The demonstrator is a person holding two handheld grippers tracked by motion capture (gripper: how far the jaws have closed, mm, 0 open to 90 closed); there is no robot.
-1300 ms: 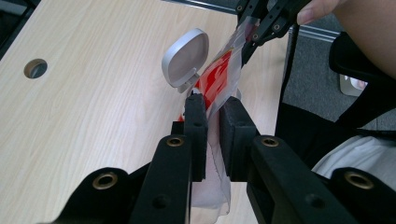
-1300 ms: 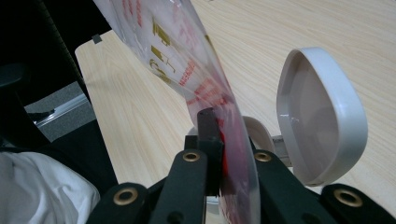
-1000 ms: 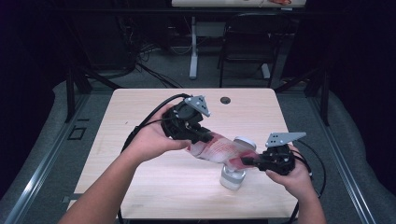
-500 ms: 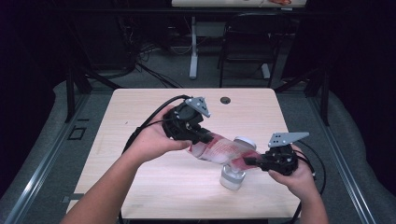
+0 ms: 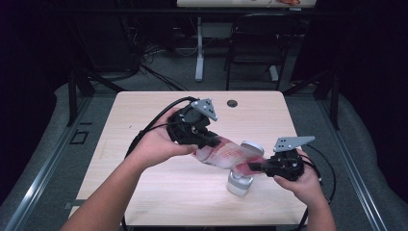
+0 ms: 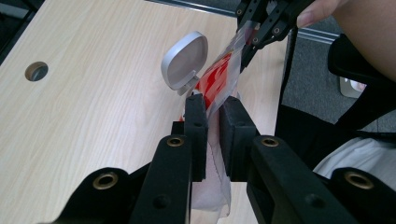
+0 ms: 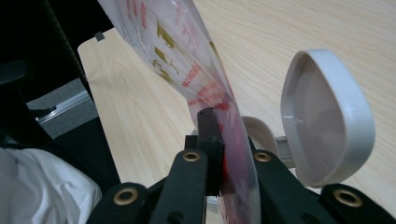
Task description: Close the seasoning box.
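Note:
A clear plastic pouch (image 5: 228,155) with red print and red contents is stretched between both grippers above the wooden table (image 5: 144,183). My left gripper (image 5: 211,142) is shut on its upper left end; in the left gripper view the jaws (image 6: 212,102) pinch the film of the pouch (image 6: 219,79). My right gripper (image 5: 255,166) is shut on the lower right end, where the pouch (image 7: 187,60) passes between its jaws (image 7: 224,121). A small white container (image 5: 239,183) stands under the pouch with its flip lid (image 5: 251,146) (image 6: 184,60) (image 7: 327,116) swung open.
A round cable hole (image 5: 232,103) (image 6: 36,71) sits near the table's far edge. Black cables (image 5: 149,127) trail from the left gripper across the table's left half. A chair (image 5: 255,43) and a desk leg (image 5: 199,53) stand beyond the table.

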